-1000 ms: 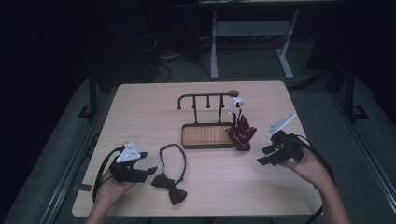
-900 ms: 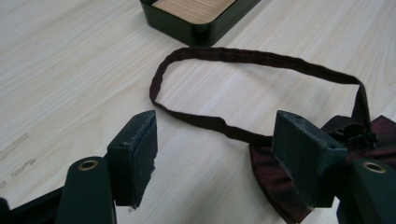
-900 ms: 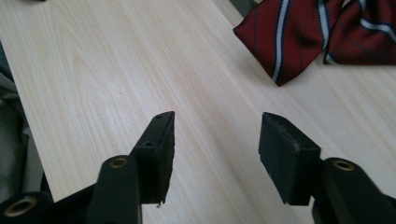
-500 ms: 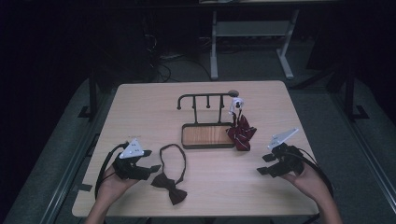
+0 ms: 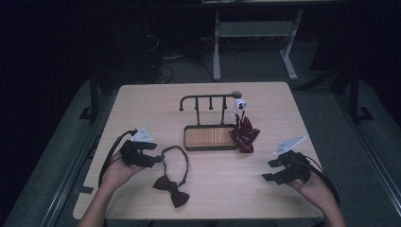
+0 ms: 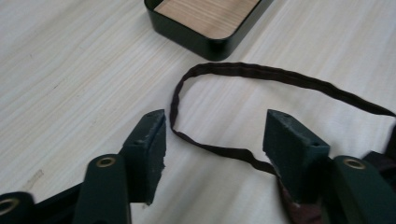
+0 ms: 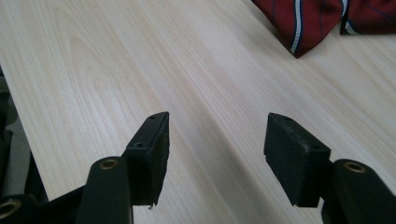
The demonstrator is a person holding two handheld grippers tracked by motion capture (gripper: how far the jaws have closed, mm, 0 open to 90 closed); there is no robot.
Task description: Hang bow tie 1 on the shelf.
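A dark maroon bow tie [image 5: 171, 190] lies flat near the table's front, its thin strap [image 5: 178, 157] looped out behind it. My left gripper [image 5: 157, 154] is open just left of that loop. In the left gripper view the strap [image 6: 219, 150] runs across the table between the open fingers of my left gripper [image 6: 215, 135], untouched. A red striped bow tie [image 5: 244, 134] hangs at the right end of a black hook rack [image 5: 208, 100]. My right gripper [image 5: 270, 170] is open over bare table, front right of it. The red tie [image 7: 317, 23] lies beyond my right gripper [image 7: 217, 135].
The rack stands on a black tray with a wooden floor [image 5: 210, 137], mid-table; its corner [image 6: 205, 42] lies beyond the strap. A white tag [image 5: 240, 105] hangs above the red tie. Table edges run close behind both hands.
My right gripper has drawn back from the red striped tie toward the table's front. My left gripper has edged forward to the dark tie's strap loop.
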